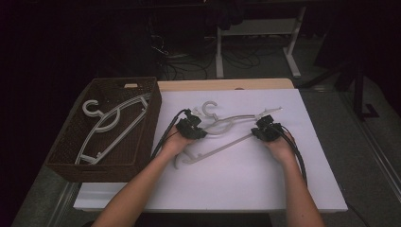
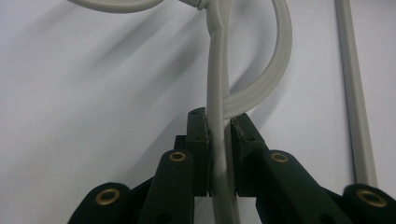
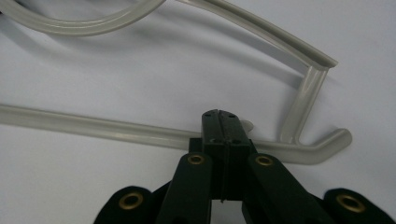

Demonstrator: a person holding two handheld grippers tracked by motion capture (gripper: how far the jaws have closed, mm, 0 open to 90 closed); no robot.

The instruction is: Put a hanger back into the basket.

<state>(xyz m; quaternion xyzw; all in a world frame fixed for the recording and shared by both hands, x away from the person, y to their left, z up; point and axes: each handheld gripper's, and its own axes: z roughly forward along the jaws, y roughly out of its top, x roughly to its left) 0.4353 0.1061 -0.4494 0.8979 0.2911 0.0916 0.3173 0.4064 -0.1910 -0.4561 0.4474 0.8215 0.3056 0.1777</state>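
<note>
Grey plastic hangers are partway sorted: two lie in the brown woven basket (image 1: 71,156) at the left of the high view, hanger in the basket (image 1: 111,125) stacked on its mate, while two more remain on the white table (image 1: 236,184). Both of a person's tools now grip one hanger on the table (image 1: 236,118) near the frame's centre. The left hand-held gripper (image 1: 191,127) is clamped on that hanger's arm just below the hook, its jaws pressed against the plastic strip in the left gripper view (image 2: 217,140). The right hand-held gripper (image 1: 265,128) has its jaws drawn together at the hanger's far end; in the right gripper view (image 3: 223,128) they sit over the bottom bar beside the corner, apparently pinching it. A second hanger (image 1: 213,151) lies under the first, untouched. Judging by this, the grasp is made; lifting into the basket and the last hanger remain.
</note>
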